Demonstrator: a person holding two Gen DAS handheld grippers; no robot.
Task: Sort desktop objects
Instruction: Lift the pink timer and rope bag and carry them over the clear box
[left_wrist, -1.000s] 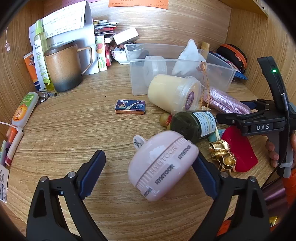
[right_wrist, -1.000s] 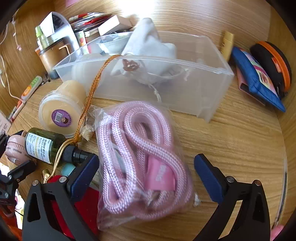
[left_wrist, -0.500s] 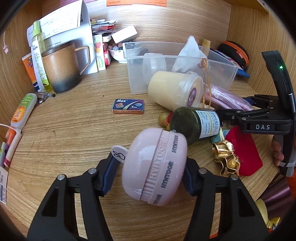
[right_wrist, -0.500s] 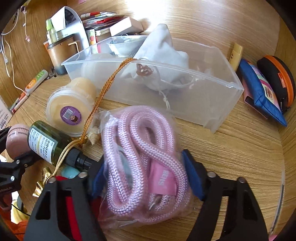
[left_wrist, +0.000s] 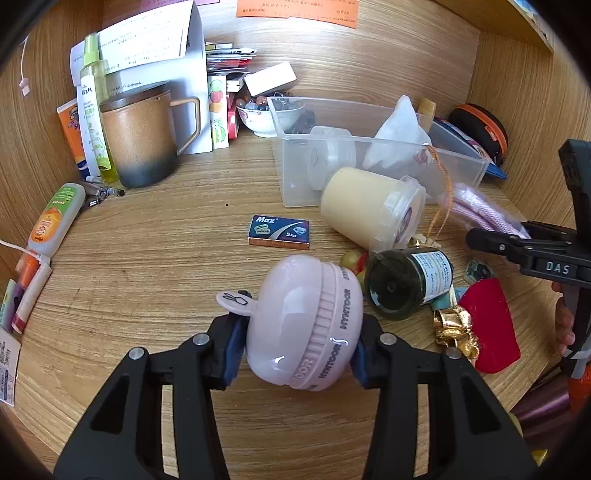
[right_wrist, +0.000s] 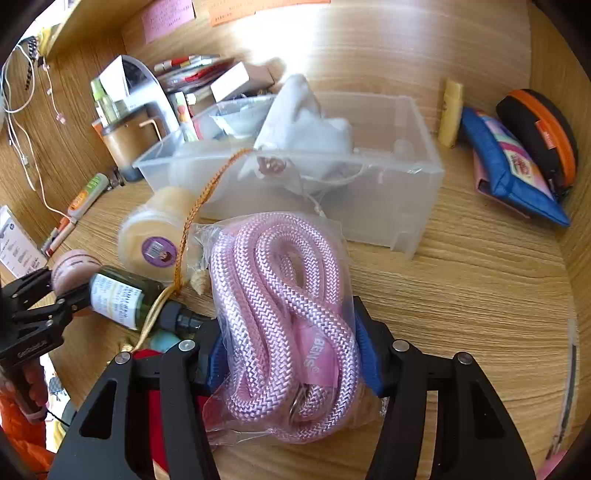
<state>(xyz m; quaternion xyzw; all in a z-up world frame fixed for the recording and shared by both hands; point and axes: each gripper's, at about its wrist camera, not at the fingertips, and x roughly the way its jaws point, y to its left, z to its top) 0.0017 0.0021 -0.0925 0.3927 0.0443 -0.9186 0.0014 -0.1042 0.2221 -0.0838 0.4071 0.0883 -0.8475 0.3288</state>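
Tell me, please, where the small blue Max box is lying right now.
In the left wrist view the Max box lies flat on the desk at centre, just left of the tipped cream jar.

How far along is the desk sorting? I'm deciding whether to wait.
Early. The clear bin holds only a white pouch and a little tub. The left gripper is closing on the pink case, the right gripper on the bagged rope. The green bottle and cream jar still lie loose.

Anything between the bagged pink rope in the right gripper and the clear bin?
Nothing visible. The right gripper is closing on the bagged pink rope; only bare desk lies between it and the clear bin's front wall.
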